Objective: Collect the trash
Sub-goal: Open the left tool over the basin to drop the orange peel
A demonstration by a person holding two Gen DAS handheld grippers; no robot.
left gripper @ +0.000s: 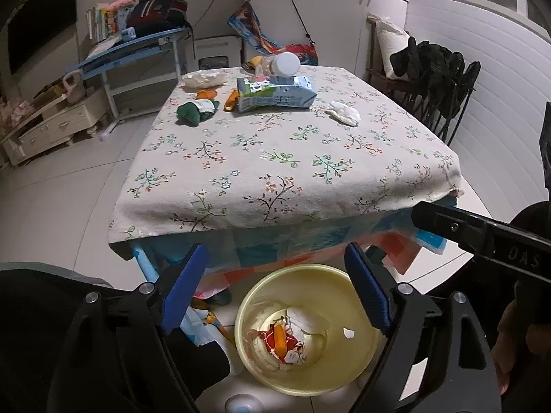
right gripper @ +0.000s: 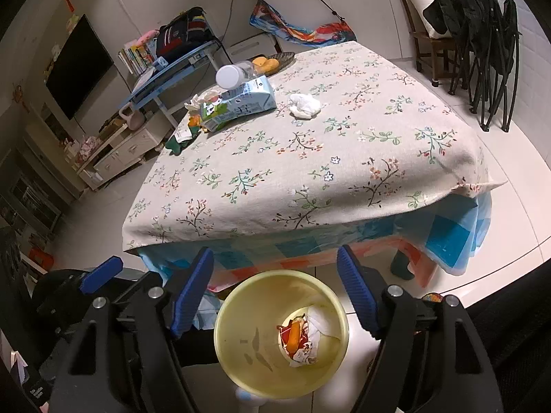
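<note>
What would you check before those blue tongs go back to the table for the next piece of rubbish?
1. Left tongs empty: ok, wide open, nothing between the pads.
2. Right tongs empty: ok, open too, nothing held.
3. Yellow bin in place below both tongs: ok, it stands on the floor by the table's edge.
4. Room left in the bin: ok, only wrappers and tissue at the bottom.
5. Rubbish still on the floral tablecloth: not ok, a crumpled tissue, a flattened milk carton and a plastic bottle remain at the far end.
6. Bottle steady: cannot tell, it lies on its side across the carton.
</note>
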